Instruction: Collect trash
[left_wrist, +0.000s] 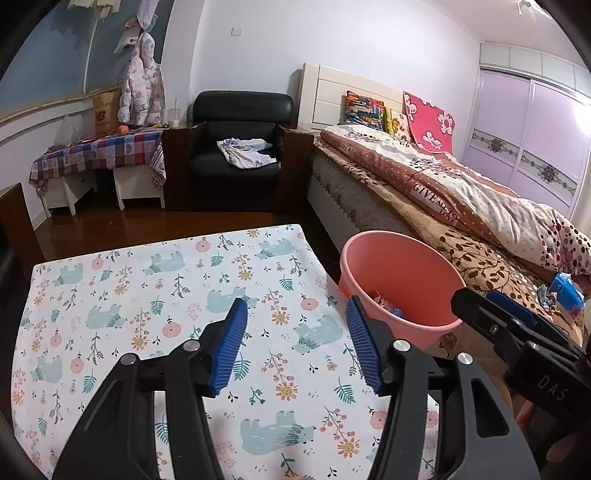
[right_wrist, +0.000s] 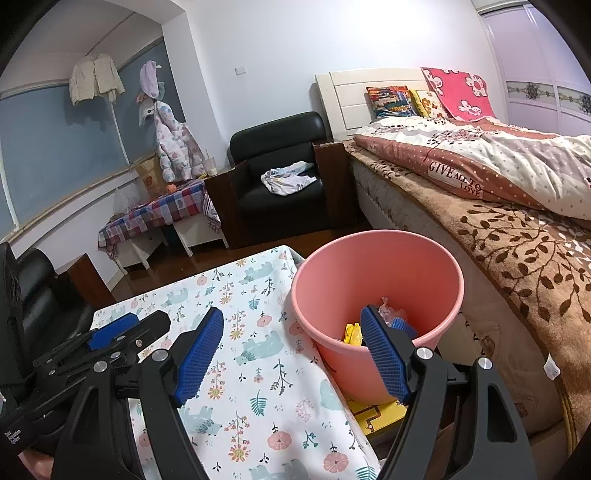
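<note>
left gripper above a table covered in a floral, bear-print cloth; its blue ribbed pads stand wide apart with nothing between them. right gripper likewise spread wide and empty, its left finger over the cloth, its right finger over the rim of the pink bin. the bin stands just beside the table's right edge, between the table and the bed. collected trash lies in the bottom of the bin: a yellow wrapper and a pale pink crinkled wrapper, partly hidden by the right gripper's finger. a yellow printed sheet lies under or beside the bin's base; which, cannot be told. on the bed's brown leaf-pattern blanket, near the right edge of the left wrist view, a blue packet with loose bits around it. background: black armchair holding a crumpled cloth, checked side table.
</note>
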